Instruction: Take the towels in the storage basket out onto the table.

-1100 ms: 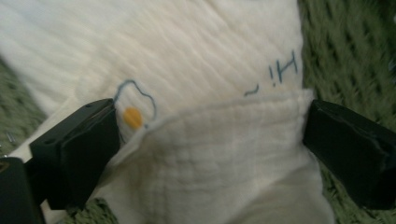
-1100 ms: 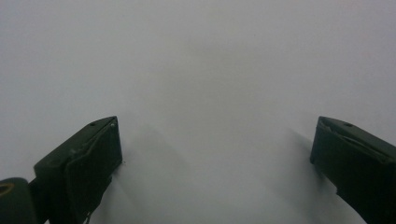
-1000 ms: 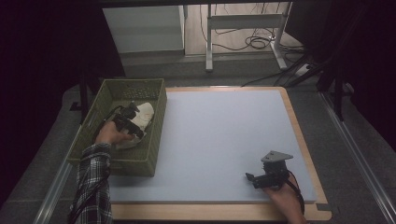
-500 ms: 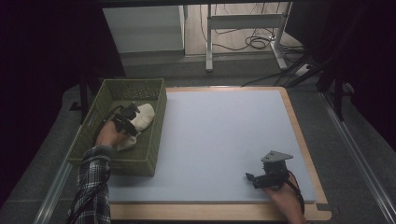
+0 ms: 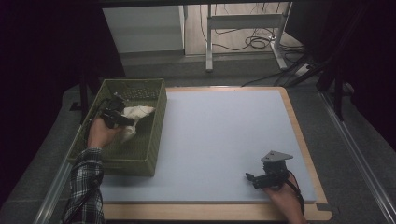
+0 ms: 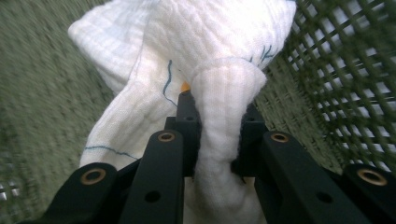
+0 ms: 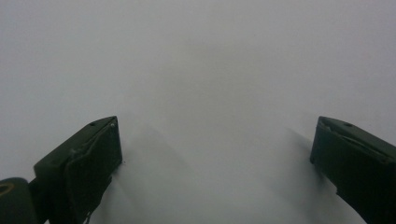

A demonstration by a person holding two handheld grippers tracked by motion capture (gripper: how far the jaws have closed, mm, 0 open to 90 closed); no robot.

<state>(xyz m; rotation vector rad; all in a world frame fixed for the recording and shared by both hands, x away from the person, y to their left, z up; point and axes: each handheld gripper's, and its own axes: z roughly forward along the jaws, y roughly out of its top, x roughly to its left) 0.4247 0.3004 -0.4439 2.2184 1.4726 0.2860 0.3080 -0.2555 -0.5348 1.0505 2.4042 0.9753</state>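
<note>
**Cloth grabbed, still in the basket**

Left gripper [image 5: 122, 119] had just squeezed its jaws onto a fold of the white cloth [image 6: 196, 60], sitting inside the green basket [image 5: 140, 161]. Right gripper [image 5: 256, 179] sat over the grey mat [image 5: 219, 135], jaws wide apart, holding nothing.

place: lab or test room | shown by: pale work mat [image 5: 224, 140] framed in wood on a grey table [image 5: 355, 186] | cables [image 5: 252, 43] are seen on the floor by metal desk legs [image 5: 209, 37] | dark curtains [image 5: 42, 56] are hung around
</note>
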